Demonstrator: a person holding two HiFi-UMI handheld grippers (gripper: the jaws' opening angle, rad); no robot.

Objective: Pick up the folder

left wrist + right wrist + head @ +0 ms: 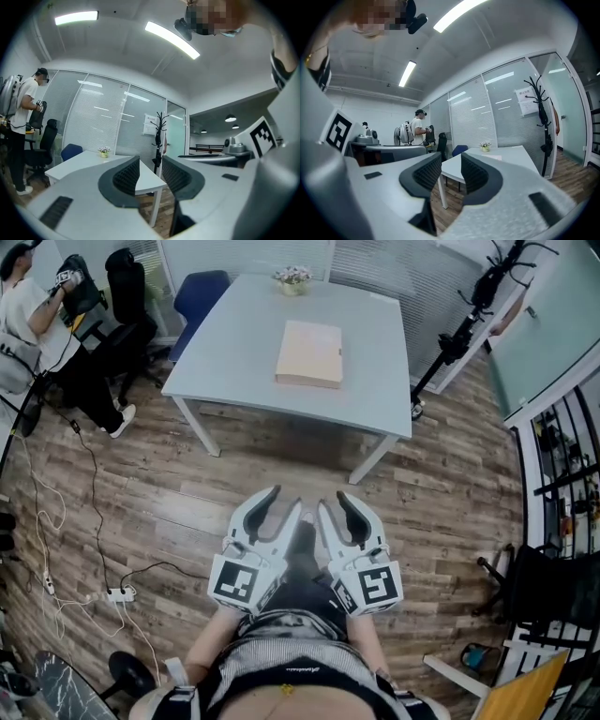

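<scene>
Head view: folder lies flat on table. Left gripper and right gripper are both part-open, empty, well apart from it.

Pale peach folder; light grey-blue table with white legs. The floor showed brown wood-grain planks in mixed light and dark tones. The left gripper and right gripper were whitish grey, their jaws lined with black ribbed padding, and each bore black-and-white square markers. One chair was blue, another chair black. A person wore a white shirt, black trousers and white shoes. The small pot was yellowish with pale flowers, the coat stand black, and a board yellow-orange.
</scene>
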